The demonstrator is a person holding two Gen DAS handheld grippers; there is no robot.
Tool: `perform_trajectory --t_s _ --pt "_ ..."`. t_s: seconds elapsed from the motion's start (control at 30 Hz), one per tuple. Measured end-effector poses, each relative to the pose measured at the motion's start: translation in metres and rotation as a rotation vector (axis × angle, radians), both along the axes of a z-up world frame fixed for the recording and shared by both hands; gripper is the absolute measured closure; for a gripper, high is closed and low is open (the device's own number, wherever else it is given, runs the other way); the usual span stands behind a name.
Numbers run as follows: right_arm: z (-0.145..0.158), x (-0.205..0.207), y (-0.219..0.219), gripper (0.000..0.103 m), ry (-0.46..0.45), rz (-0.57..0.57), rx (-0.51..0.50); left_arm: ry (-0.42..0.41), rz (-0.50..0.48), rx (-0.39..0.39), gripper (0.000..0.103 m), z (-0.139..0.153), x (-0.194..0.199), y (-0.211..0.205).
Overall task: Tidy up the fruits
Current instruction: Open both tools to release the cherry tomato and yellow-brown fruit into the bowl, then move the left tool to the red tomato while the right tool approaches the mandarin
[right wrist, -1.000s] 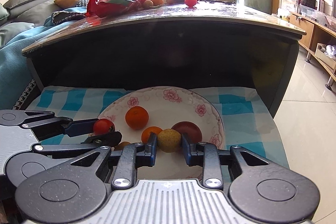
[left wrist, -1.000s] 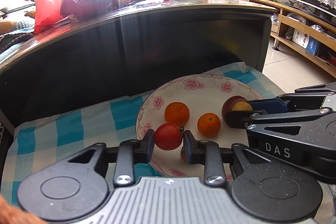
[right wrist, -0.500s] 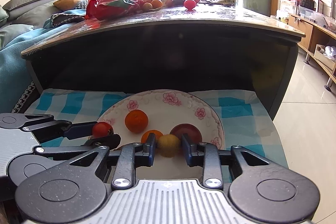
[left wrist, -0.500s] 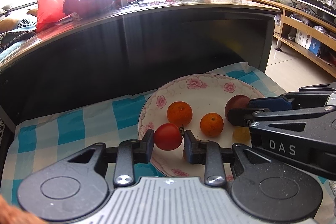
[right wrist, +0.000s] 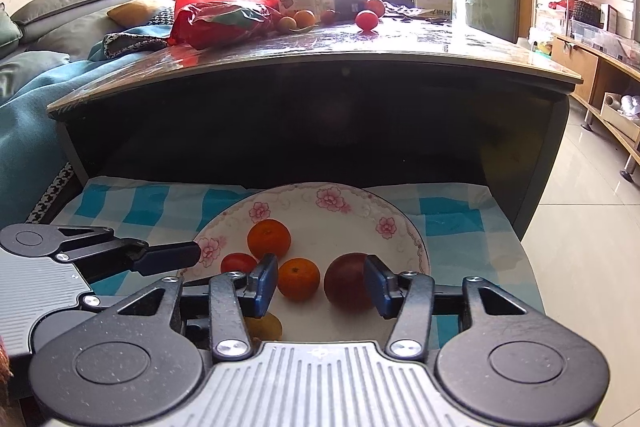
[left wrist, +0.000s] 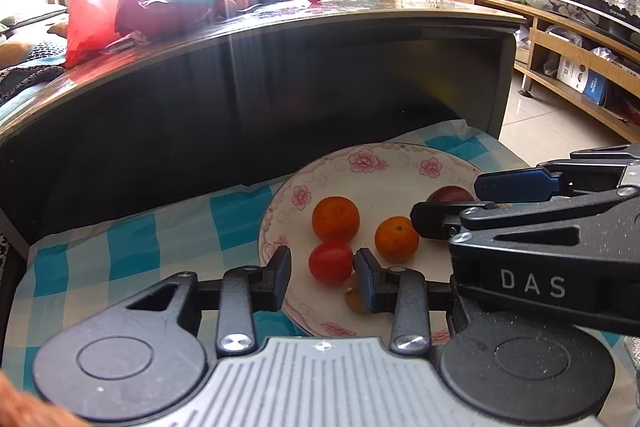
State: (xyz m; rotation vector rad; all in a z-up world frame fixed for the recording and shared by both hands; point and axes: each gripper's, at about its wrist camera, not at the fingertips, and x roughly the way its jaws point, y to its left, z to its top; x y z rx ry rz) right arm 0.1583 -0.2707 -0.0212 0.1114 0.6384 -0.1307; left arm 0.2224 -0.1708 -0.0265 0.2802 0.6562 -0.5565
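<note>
Now both my grippers, left [left wrist: 322,265] and right [right wrist: 320,285], are spread, gripping nothing; tomato [left wrist: 330,261], oranges, plum lie on plate [right wrist: 352,205]. Placing looks done; next, fetch fruit from tabletop [right wrist: 400,43].

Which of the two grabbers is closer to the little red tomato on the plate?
Left. The left gripper has the red tomato between its open fingers; the right gripper sits further right, around an orange and a dark red fruit.

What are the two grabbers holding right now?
Nothing. The left gripper is open, with a gap on one side of the tomato lying on the plate. The right gripper is open too, empty.
</note>
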Motion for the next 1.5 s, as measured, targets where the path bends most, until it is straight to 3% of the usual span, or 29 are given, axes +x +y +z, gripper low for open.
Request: perform_trajectory --t_s 0.33,0.83,1.27,1.5 --pt "0.01 -0.005 0.002 0.059 -0.015 -0.002 0.002 -0.01 0.032 -0.005 0.058 0.016 -0.005 0.015" --pt "0.03 -0.035 0.029 0.059 0.015 0.049 -0.034 0.044 0.129 -0.05 0.057 0.042 -0.038 0.076" --pt "0.016 -0.076 0.073 0.059 0.115 0.135 -0.012 0.092 0.131 -0.062 0.056 0.042 -0.061 0.116" --pt "-0.005 -0.069 0.102 0.059 0.156 0.218 0.0 0.098 0.127 -0.066 0.056 0.041 -0.059 0.125"
